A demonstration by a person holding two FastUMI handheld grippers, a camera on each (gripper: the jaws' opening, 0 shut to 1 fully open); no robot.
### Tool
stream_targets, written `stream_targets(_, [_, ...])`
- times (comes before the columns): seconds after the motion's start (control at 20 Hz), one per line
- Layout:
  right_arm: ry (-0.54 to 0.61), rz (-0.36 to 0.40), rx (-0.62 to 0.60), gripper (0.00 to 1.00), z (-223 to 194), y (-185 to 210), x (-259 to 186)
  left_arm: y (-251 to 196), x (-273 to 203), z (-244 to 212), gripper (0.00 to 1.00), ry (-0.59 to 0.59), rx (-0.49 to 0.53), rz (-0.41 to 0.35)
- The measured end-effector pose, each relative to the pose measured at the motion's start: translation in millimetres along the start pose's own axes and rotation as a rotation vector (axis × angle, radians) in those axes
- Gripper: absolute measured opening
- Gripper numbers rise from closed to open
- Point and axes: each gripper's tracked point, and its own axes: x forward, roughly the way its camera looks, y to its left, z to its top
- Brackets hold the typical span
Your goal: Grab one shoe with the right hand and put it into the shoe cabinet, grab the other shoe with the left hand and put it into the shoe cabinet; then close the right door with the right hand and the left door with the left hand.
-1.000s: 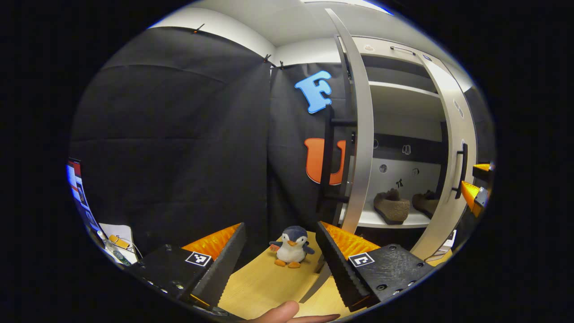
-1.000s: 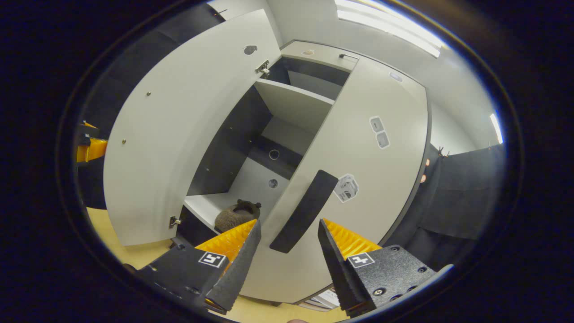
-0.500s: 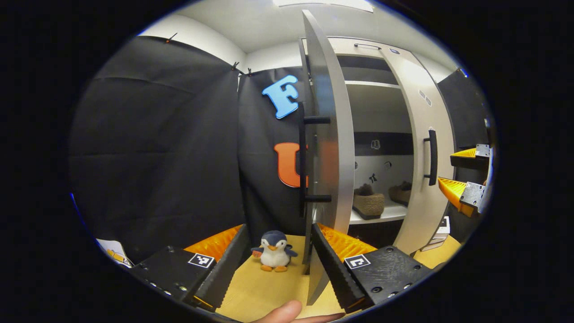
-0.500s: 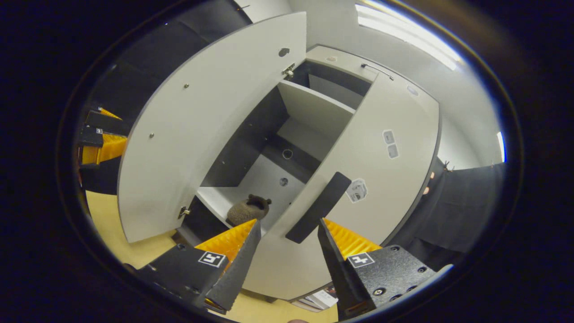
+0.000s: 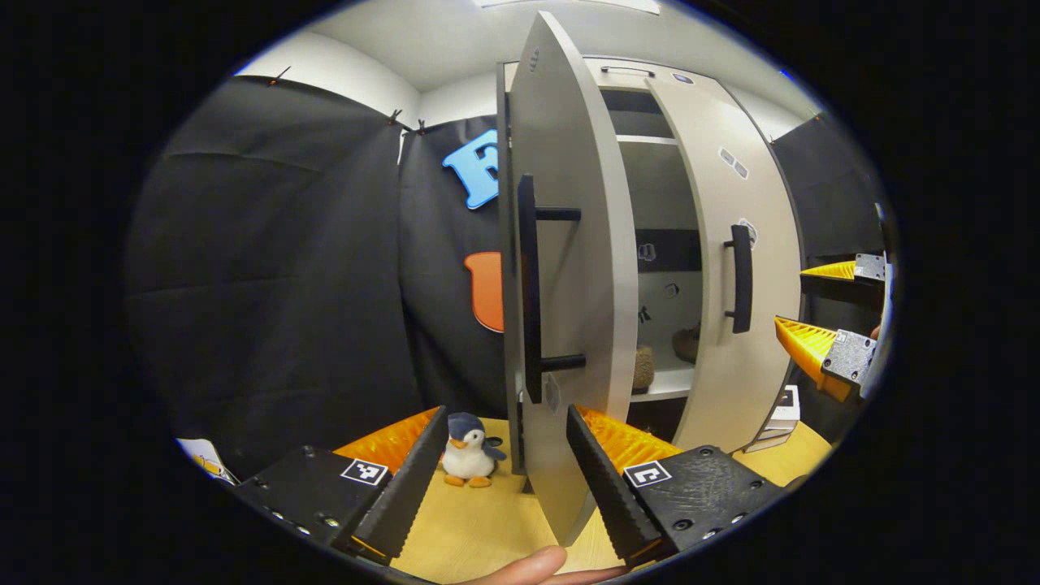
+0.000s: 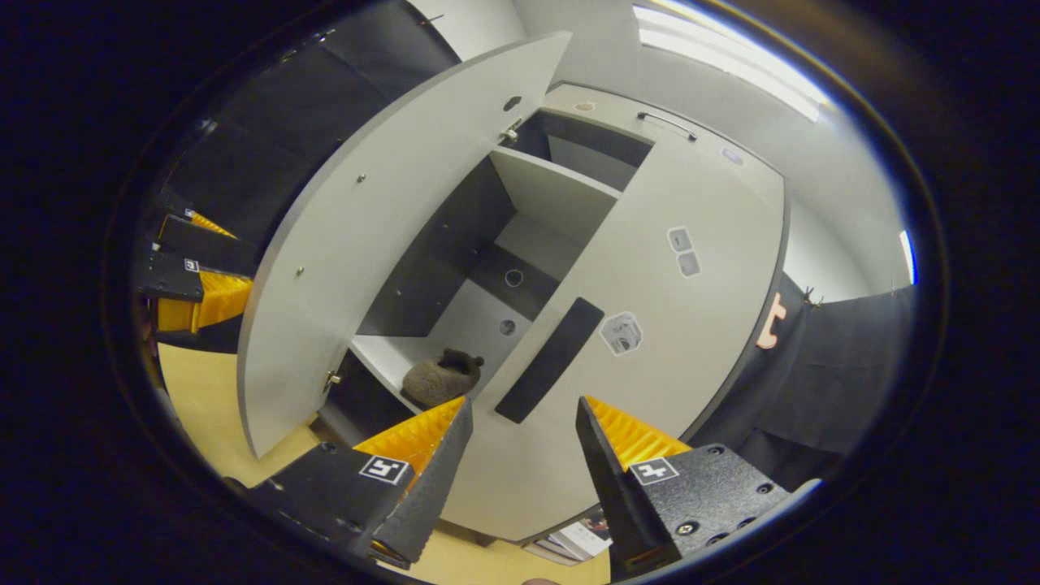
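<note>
In the left gripper view, the left door point(image 5: 569, 268) stands edge-on and masks most of the shoe cabinet point(image 5: 658, 203) interior; two shoes point(image 5: 643, 367) show only as brown slivers on the shelf. The right gripper point(image 5: 821, 313) is cut off at the frame's right edge. A thumb point(image 5: 528, 565) is clipped at the bottom.

In the right gripper view, one shoe point(image 6: 443, 378) is partly masked by the right door point(image 6: 650, 325). The stickers point(image 6: 621, 333) are too small to tell.

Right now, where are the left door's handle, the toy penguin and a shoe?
left door's handle point(image 5: 530, 284): left gripper view, mid bar.
toy penguin point(image 5: 466, 458): left gripper view, white belly.
shoe point(image 6: 439, 379): right gripper view, its side.
</note>
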Motion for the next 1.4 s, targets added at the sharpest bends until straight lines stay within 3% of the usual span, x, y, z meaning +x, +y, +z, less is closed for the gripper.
stream_targets(0.1, [0.003,-0.007,-0.001,0.84,-7,-10,-4,-21,7,3,0.9,-0.006,0.027,-0.035])
stream_targets(0.3, [0.034,-0.018,0.014,0.84,-28,-29,-11,-70,20,7,0.9,-0.006,-0.016,-0.124])
stream_targets(0.6, [0.074,-0.015,0.101,0.84,-57,-50,-16,-106,28,12,0.94,0.006,-0.007,-0.143])
stream_targets(0.8, [0.07,0.026,0.216,0.84,-65,-53,-15,-104,21,13,0.95,0.005,0.044,-0.071])
stream_targets(1.0, [0.06,0.068,0.276,0.95,-68,-47,-14,-102,3,22,1.0,-0.036,0.083,0.018])
stream_targets(1.4, [0.059,0.24,0.317,0.99,-83,-8,-15,-143,-32,19,0.96,0.007,0.098,0.046])
